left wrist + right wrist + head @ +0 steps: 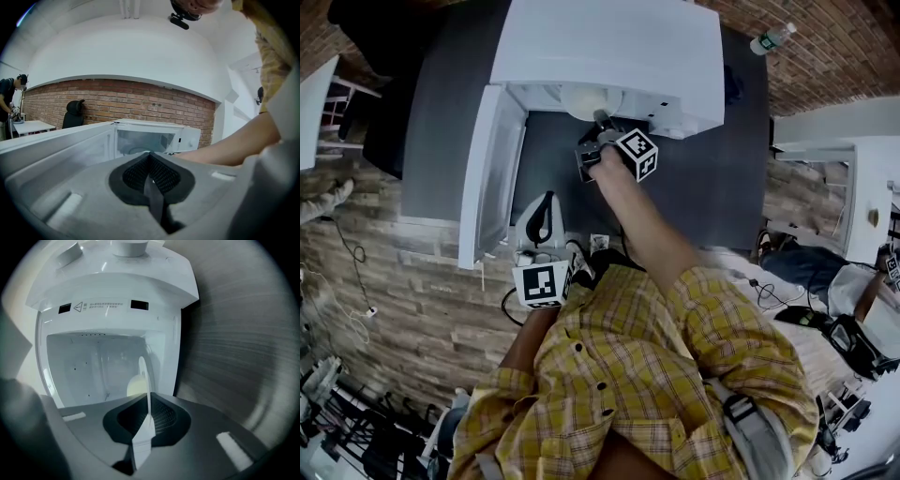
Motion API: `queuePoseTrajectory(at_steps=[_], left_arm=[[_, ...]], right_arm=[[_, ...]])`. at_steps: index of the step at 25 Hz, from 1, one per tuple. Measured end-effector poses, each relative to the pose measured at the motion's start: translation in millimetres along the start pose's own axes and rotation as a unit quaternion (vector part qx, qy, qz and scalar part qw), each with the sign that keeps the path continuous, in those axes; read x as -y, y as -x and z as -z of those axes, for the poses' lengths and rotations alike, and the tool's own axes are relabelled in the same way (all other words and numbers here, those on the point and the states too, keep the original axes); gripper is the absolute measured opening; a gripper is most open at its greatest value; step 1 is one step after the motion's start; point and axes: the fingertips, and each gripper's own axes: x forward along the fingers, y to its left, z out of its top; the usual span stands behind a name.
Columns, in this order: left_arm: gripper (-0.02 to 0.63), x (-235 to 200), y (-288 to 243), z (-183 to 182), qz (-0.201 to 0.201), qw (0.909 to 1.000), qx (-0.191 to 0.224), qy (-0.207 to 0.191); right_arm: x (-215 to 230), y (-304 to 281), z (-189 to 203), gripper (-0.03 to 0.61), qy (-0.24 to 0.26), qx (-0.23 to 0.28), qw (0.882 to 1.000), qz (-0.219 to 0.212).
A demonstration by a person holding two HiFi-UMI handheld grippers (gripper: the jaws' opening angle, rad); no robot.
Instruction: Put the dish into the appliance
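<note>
A white microwave (609, 47) stands on a dark table (712, 178), its door (492, 169) swung open to the left. My right gripper (598, 141) is at the oven's mouth, shut on a pale dish (591, 98) that reaches into the cavity. In the right gripper view the dish (143, 380) shows edge-on, clamped between the jaws of the right gripper (147, 413), with the lit cavity (93, 362) just behind it. My left gripper (542, 220) hangs near the table's front edge, below the door. In its own view the left gripper (150, 159) is shut with nothing in it, facing the microwave (154, 138).
A water bottle (772, 39) lies past the table's far right corner. A white table (853, 187) stands to the right, with a person (825, 272) low beside it. Another person (9, 93) works at a desk far left. Brick floor surrounds the table.
</note>
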Motion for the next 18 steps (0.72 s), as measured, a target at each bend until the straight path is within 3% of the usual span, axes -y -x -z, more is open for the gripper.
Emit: queuePoseTrajectory(at_steps=[18], left_arm=[[-0.003, -9, -7, 7, -0.003, 0.9999, -0.008, 0.013]], right_arm=[[-1, -15, 0, 0.008, 0.004, 0.022, 1.0, 0.008]])
